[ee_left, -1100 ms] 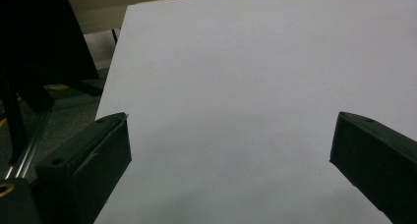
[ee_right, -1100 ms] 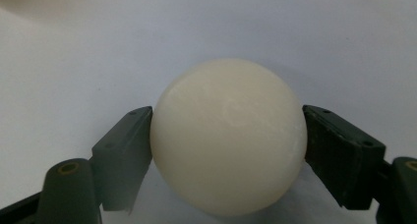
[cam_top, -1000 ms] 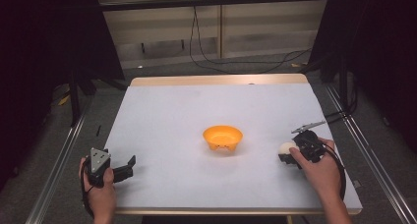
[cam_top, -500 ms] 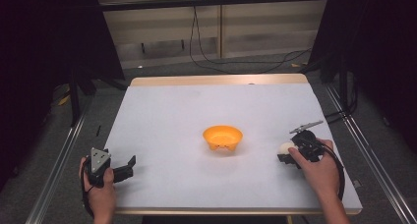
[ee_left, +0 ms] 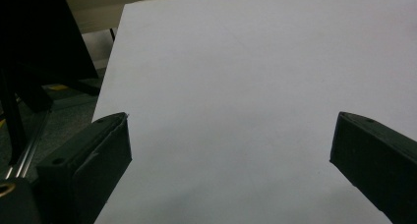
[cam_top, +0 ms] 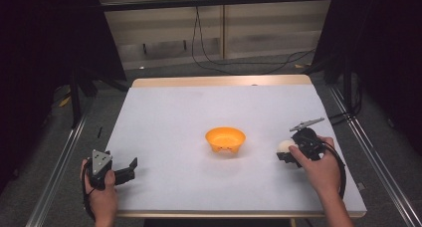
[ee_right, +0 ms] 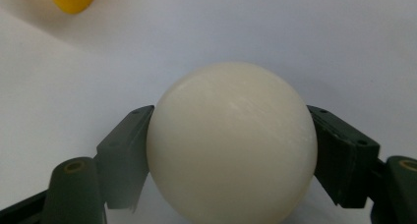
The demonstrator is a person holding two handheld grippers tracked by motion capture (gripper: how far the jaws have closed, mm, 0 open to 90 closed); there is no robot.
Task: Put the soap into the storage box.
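Two grippers, one ball, one bowl

I can read no text, label, brand, number or sign anywhere here, on anything I hold or on anything around it.
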